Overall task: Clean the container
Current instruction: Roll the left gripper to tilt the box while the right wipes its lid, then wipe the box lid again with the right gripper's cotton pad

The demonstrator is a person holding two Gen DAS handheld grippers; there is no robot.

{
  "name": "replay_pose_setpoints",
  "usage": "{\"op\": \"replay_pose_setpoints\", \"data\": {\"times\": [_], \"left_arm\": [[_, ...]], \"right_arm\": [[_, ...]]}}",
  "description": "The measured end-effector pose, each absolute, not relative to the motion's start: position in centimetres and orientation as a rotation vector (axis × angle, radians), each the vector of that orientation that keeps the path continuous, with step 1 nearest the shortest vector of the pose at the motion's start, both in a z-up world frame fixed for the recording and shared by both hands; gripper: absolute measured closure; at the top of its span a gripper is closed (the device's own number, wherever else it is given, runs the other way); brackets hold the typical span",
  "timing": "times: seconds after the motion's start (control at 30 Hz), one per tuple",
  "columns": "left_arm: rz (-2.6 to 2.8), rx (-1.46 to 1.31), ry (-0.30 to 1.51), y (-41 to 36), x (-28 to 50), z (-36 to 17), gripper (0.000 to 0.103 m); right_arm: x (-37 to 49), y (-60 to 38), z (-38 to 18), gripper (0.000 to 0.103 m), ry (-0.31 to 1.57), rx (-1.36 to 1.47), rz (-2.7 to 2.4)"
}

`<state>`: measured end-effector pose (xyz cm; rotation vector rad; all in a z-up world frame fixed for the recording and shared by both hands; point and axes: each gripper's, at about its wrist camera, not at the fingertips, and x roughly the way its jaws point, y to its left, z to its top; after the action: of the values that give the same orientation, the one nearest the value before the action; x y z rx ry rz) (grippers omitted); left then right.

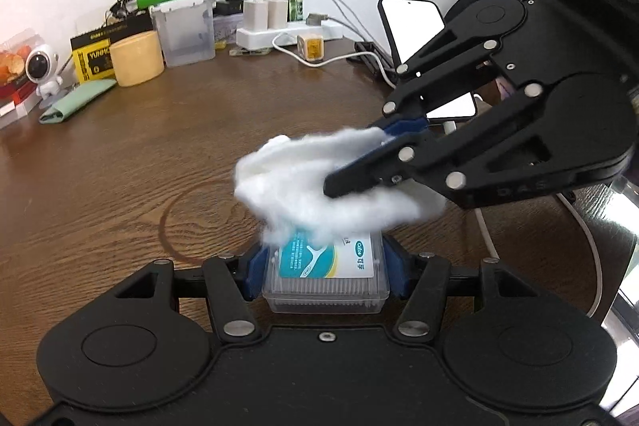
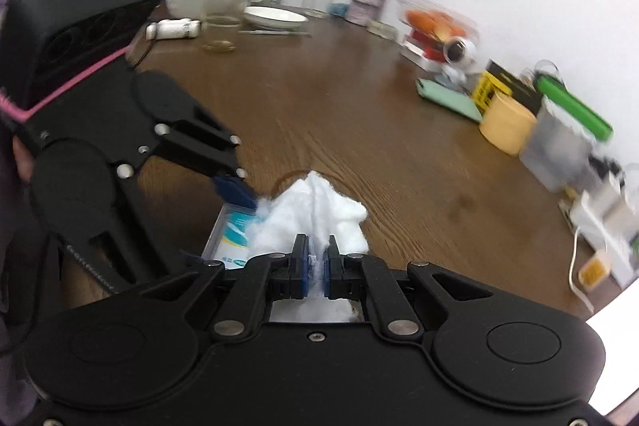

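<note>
Above the wooden surface [image 1: 120,166], your left claw [image 1: 323,266] pinches the clear floss-pick box [image 1: 325,282] steady. Your right claw [image 2: 317,262] is pressed onto a cotton wad [image 2: 315,214], which rests on the lid, likely for wiping.

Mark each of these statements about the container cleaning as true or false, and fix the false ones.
1. The left tool clamps the clear plastic container by its sides. True.
2. The right tool is open and holds nothing. False: it is shut on the white cotton wad.
3. The cotton touches the container's labelled top. True.
4. The container's lid is off. False: the closed box shows its label on top.
5. The table is white. False: it is brown wood grain.
</note>
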<state>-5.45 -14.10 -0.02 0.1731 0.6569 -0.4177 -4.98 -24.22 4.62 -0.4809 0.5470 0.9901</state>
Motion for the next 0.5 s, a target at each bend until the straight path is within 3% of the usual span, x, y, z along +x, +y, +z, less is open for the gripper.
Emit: {"op": "replay_pose_setpoints", "data": {"times": [0.5], "left_arm": [[-0.433, 0.16, 0.62, -13.9, -5.3, -0.2, 0.046]], "right_arm": [[-6.1, -22.9, 4.8, 0.097, 0.565, -0.546, 1.015]]}}
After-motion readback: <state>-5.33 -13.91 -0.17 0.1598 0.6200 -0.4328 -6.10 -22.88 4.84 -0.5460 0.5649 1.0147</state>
